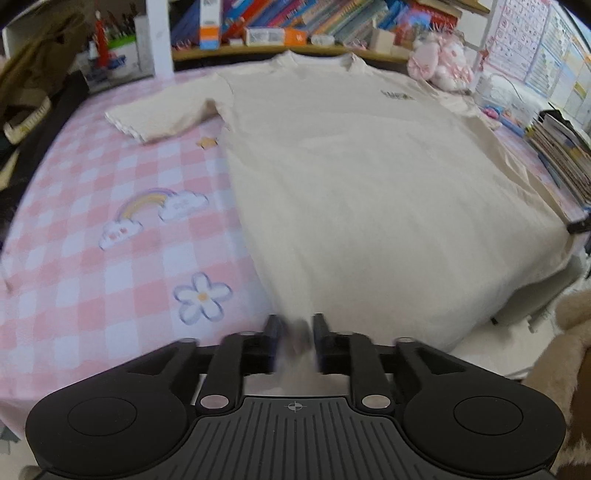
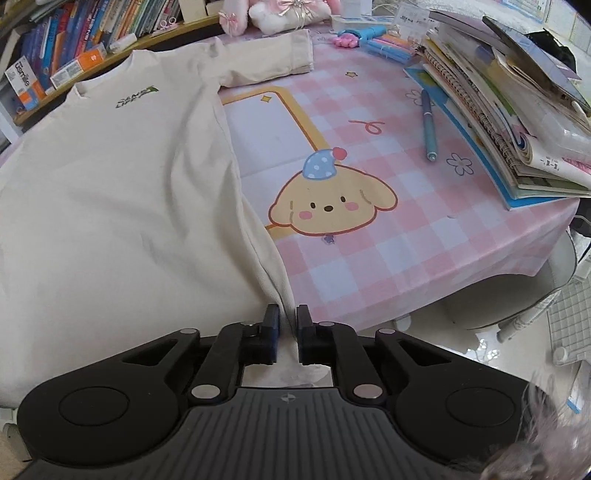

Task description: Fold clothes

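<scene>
A cream short-sleeved T-shirt (image 1: 362,177) lies spread flat, front up, on a pink checked tablecloth (image 1: 92,240), collar at the far side. It also shows in the right wrist view (image 2: 110,192), with a small dark logo on the chest. My left gripper (image 1: 297,332) is shut on the shirt's hem at its near left corner. My right gripper (image 2: 287,321) is shut on the hem at the near right corner. Both sleeves lie stretched outward.
A bookshelf (image 1: 277,26) runs along the far edge. A pink plush toy (image 1: 439,62) sits at the back. A stack of notebooks (image 2: 509,110) and a blue pen (image 2: 429,125) lie on the cloth (image 2: 406,229) right of the shirt. The table's near edge is just below both grippers.
</scene>
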A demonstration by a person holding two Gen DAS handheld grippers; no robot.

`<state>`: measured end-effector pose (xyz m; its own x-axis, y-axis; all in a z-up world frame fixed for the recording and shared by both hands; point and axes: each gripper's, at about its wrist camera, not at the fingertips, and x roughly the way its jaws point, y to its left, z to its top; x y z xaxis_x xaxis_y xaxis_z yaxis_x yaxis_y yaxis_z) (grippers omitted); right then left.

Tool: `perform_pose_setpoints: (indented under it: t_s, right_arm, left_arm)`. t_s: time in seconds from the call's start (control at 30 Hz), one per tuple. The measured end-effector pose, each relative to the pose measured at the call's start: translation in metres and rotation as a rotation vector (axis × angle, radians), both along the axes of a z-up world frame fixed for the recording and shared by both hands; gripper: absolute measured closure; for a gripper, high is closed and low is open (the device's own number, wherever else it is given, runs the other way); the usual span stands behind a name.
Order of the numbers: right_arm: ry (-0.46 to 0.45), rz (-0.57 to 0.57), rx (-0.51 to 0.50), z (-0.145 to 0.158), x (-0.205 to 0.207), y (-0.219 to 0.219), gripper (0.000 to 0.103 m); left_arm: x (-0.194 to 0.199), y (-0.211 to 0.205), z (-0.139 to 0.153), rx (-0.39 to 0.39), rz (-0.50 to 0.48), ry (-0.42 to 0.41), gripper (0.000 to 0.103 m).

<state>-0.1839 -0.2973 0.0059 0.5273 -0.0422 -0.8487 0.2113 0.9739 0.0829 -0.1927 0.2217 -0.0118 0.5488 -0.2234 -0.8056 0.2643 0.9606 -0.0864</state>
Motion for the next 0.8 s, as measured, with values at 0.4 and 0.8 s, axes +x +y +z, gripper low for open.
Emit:
perform_pose_setpoints:
  t_s: [0.4, 0.8]
  right_arm:
    - [-0.115, -0.058, -0.087, 0.016, -0.011, 0.024, 0.033]
    - [-0.227, -0.023, -0.147, 0.01, -0.011, 0.073, 0.014]
  left_arm:
    - [0.027, -0.031, 0.019, -0.043, 0.06, -0.1, 0.021]
    - [0.032, -0.063, 0.013, -0.006, 0.133, -0.093, 0.016]
